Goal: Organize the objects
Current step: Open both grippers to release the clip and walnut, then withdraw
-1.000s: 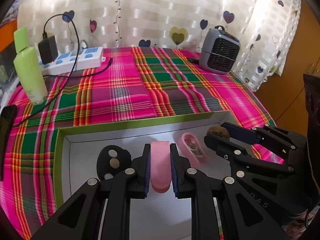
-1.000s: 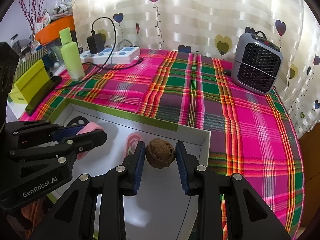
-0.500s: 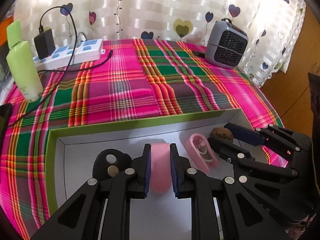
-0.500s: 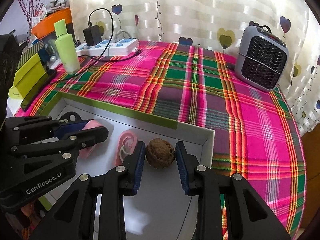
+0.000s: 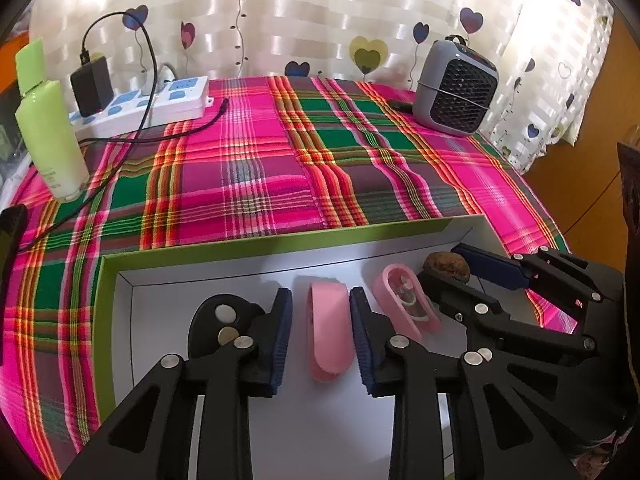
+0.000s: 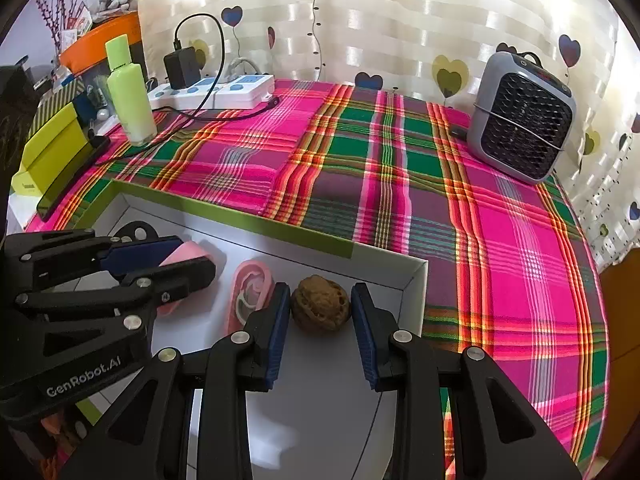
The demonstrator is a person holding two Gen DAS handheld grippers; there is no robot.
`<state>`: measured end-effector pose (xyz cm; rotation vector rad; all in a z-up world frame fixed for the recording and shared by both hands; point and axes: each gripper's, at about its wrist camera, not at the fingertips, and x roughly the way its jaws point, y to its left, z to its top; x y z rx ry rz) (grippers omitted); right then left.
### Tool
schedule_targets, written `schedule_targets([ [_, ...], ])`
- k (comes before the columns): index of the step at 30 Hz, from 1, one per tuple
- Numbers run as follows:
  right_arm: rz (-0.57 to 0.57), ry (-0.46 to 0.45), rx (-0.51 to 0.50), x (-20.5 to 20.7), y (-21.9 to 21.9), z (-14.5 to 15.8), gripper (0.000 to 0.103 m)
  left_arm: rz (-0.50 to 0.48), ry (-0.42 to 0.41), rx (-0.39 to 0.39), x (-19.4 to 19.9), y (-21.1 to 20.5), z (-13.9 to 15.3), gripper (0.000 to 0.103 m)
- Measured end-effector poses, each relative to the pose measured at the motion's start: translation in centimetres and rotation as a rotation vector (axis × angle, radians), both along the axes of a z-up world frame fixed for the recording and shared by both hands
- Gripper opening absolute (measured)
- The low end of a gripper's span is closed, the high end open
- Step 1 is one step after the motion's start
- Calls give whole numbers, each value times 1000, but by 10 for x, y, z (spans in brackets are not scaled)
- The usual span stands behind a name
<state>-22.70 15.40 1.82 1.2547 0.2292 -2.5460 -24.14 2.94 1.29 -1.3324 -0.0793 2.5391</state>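
Both tools parted, left tool (image 5: 320,320) around pink clip (image 5: 330,332), right tool (image 6: 320,316) around walnut (image 6: 320,309) (yellow box (image 6: 48,152) only rightward).

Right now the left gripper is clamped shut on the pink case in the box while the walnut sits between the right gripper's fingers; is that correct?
Not quite: the left wrist view shows the left gripper open, gaps either side of the pink case. The walnut sits between the right gripper's fingers.

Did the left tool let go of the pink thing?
Yes. The left tool has opened; its pads, tight on the pink clip before, now stand apart from it. The clip lies in the white tray.
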Motion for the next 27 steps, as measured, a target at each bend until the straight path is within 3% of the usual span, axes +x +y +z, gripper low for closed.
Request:
schedule_targets([
  [4, -8, 13, -7, 2, 2, 4, 34, 5, 11, 6, 3, -1, 4, 32],
  [7, -17, 23, -19, 5, 5, 9, 45, -2, 32, 1, 8, -1, 11, 34],
  [27, -83, 113, -119, 74, 16, 44, 46, 75, 106, 49, 86, -32, 38, 37],
])
